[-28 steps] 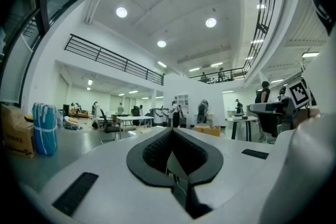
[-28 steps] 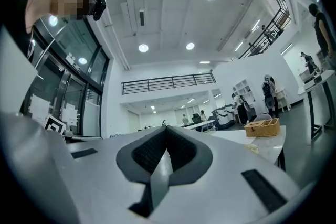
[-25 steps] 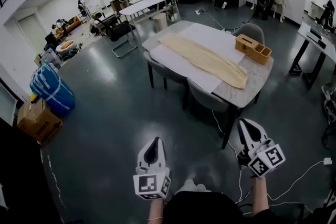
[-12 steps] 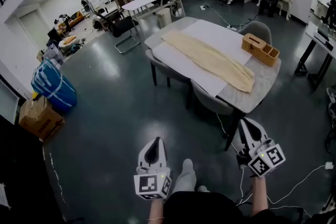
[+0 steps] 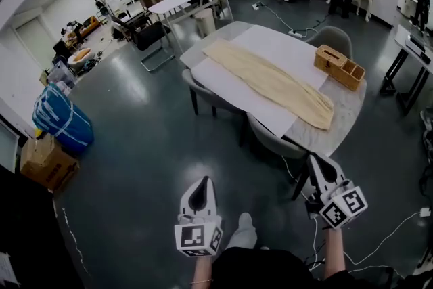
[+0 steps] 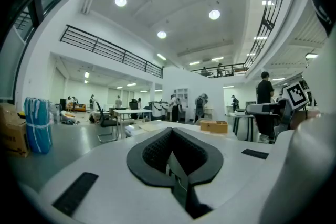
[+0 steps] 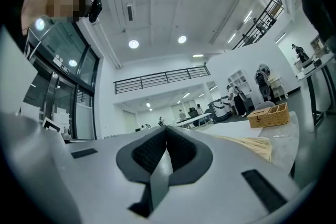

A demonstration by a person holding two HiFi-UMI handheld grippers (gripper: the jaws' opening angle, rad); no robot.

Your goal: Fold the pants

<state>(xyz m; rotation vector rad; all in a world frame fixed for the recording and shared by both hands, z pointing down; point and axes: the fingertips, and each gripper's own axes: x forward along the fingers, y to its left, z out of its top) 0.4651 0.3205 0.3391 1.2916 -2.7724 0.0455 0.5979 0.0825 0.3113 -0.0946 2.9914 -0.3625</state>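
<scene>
Well short of the tabletop [image 5: 338,133], where the pants [image 5: 274,81] lie flat along its middle, the left gripper [image 5: 199,185] and right gripper [image 5: 318,162] hold their fingers pressed together on nothing, so reaching in unopened would likely just shove the cloth off the tabletop's near edge.

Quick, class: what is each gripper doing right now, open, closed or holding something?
Left gripper: closed, holding nothing.
Right gripper: closed, holding nothing.
</scene>
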